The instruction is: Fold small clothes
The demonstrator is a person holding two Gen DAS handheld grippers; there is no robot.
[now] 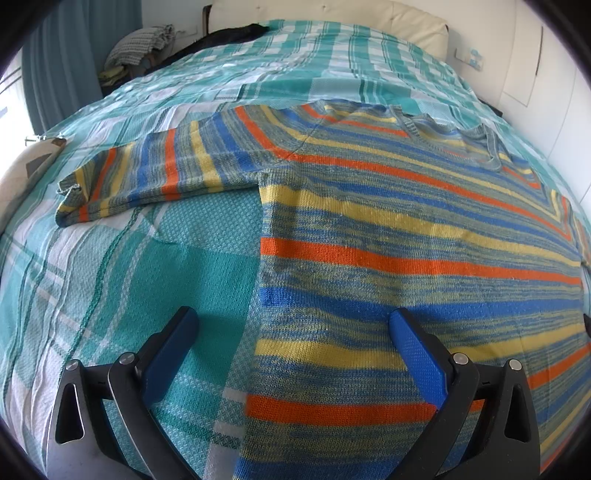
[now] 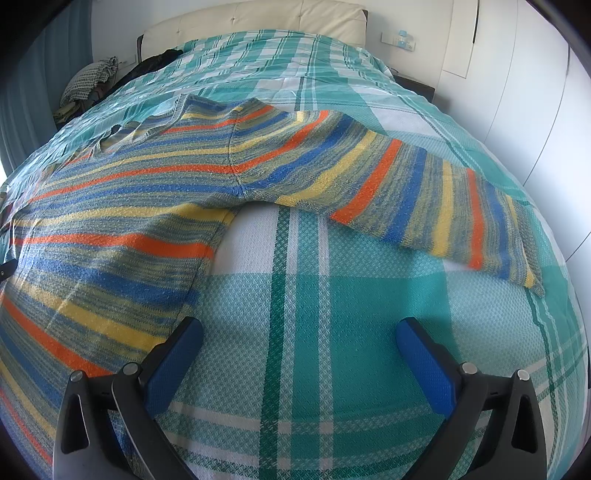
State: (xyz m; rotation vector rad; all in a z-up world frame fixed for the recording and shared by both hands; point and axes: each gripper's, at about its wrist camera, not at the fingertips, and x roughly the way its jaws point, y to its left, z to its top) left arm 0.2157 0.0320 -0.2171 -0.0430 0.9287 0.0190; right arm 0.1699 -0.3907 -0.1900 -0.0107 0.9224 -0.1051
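A striped knit sweater (image 1: 388, 229) in orange, blue, yellow and grey lies flat on the bed, sleeves spread out. Its left sleeve (image 1: 147, 177) points left in the left wrist view. My left gripper (image 1: 291, 325) is open and hovers over the sweater's left side edge near the hem, holding nothing. In the right wrist view the sweater body (image 2: 110, 229) lies at left and its right sleeve (image 2: 424, 199) stretches right. My right gripper (image 2: 299, 332) is open and empty over the bedspread just beside the sweater's right edge.
The bed is covered by a teal and white checked bedspread (image 2: 314, 295). A cream headboard (image 2: 258, 22) stands at the far end. A pile of clothes (image 1: 144, 48) lies at the far left by a blue curtain. White wardrobe doors (image 2: 535, 92) stand on the right.
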